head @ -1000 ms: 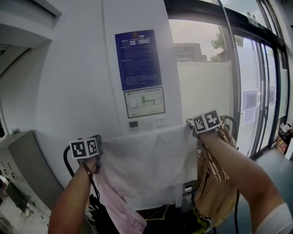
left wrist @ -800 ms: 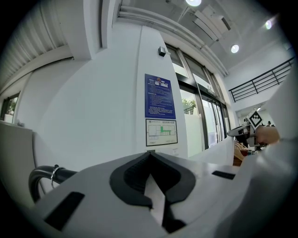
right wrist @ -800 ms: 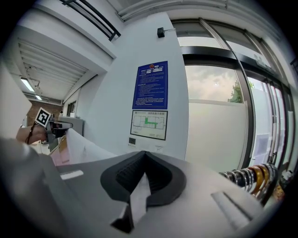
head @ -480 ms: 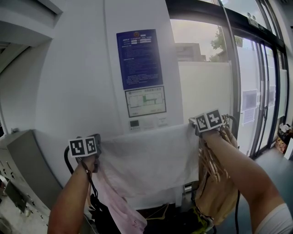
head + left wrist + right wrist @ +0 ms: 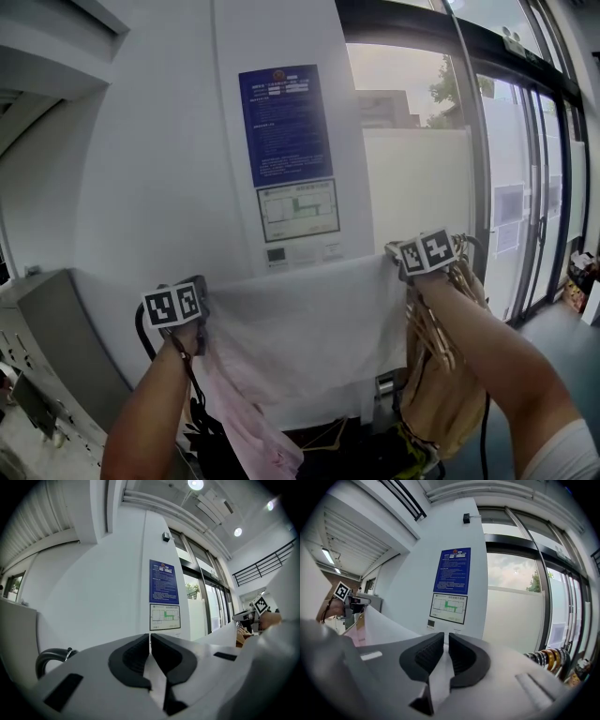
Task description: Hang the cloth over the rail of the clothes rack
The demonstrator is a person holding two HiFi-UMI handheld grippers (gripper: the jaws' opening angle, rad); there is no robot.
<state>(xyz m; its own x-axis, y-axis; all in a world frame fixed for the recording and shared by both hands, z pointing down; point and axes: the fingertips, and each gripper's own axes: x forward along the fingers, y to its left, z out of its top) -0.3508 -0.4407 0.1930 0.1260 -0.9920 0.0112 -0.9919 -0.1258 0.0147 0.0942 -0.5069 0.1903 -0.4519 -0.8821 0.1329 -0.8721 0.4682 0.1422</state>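
A white cloth [image 5: 300, 328] is stretched flat between my two grippers in front of the white wall. My left gripper [image 5: 201, 317] is shut on its top left corner and my right gripper [image 5: 395, 255] on its top right corner. In the left gripper view the jaws [image 5: 150, 651] pinch the cloth [image 5: 220, 632], which runs off right towards the other gripper [image 5: 259, 606]. In the right gripper view the jaws [image 5: 446, 651] clamp the cloth [image 5: 379, 625]. The rack's black curved tube [image 5: 140, 333] shows at left. The cloth hides the rail; whether it touches it I cannot tell.
A pink garment [image 5: 246, 424] hangs below the left gripper. Several wooden hangers and a tan garment [image 5: 441, 375] hang at the right, their metal hooks [image 5: 548, 658] close to my right gripper. A blue notice [image 5: 285, 124] is on the wall. Glass doors [image 5: 525, 187] stand at right.
Hardly anything: both grippers keep the cloth stretched at the same height, and the right one has drifted a little to the right.
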